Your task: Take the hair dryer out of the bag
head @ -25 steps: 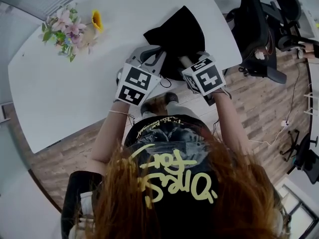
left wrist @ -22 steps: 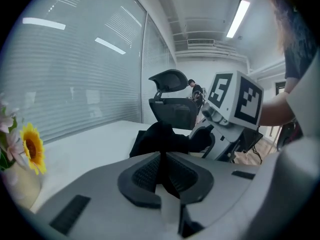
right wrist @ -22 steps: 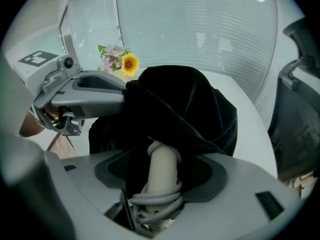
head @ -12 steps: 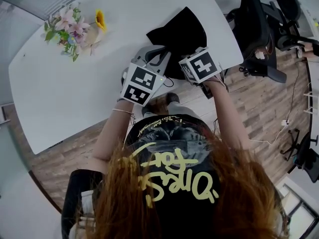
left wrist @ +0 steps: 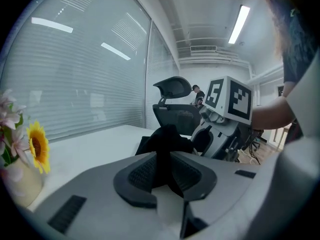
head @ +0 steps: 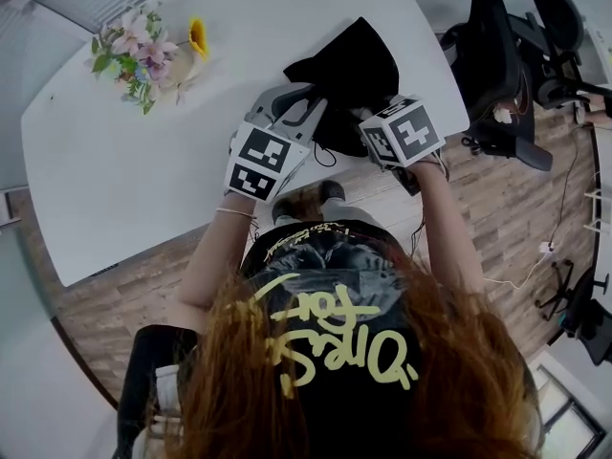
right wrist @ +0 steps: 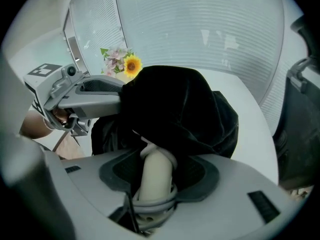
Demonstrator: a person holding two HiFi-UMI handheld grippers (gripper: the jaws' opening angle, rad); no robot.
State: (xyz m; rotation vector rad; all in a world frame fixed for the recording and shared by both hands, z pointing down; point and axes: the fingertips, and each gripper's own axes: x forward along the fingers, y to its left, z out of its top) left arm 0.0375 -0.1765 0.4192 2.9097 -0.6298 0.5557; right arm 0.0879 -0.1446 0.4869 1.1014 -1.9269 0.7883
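Bench: a white bench [head: 143,180] with a curved far-right edge; wood-plank floor [head: 497,218] lies below its near side.
Bag: a black cloth bag [head: 349,65] lies crumpled at the near right of the bench, close to the edge.
Hair dryer: its cream handle [right wrist: 155,166] sticks out of the bag's near opening; the rest is inside the bag.
Cord: a grey cord [right wrist: 150,204] is looped round the lower part of the handle.
Left gripper: the left gripper [left wrist: 162,170] is narrow, with a fold of the bag's cloth pinched between its pads at the bag's left side; its jaws have just been opening a little, the cloth between them.
Right gripper: the right gripper [right wrist: 159,181] is clamped on the hair dryer's handle at the bag's near right; its jaws have just been closing.
In the way: black cloth drapes over the dryer's head and hides it; in the head view the marker cubes cover both sets of jaws.
Flowers: a bunch with a sunflower [head: 198,36] stands at the far left, well apart from the bag.
Chairs: black office chairs [head: 507,55] stand off the bench's right end.
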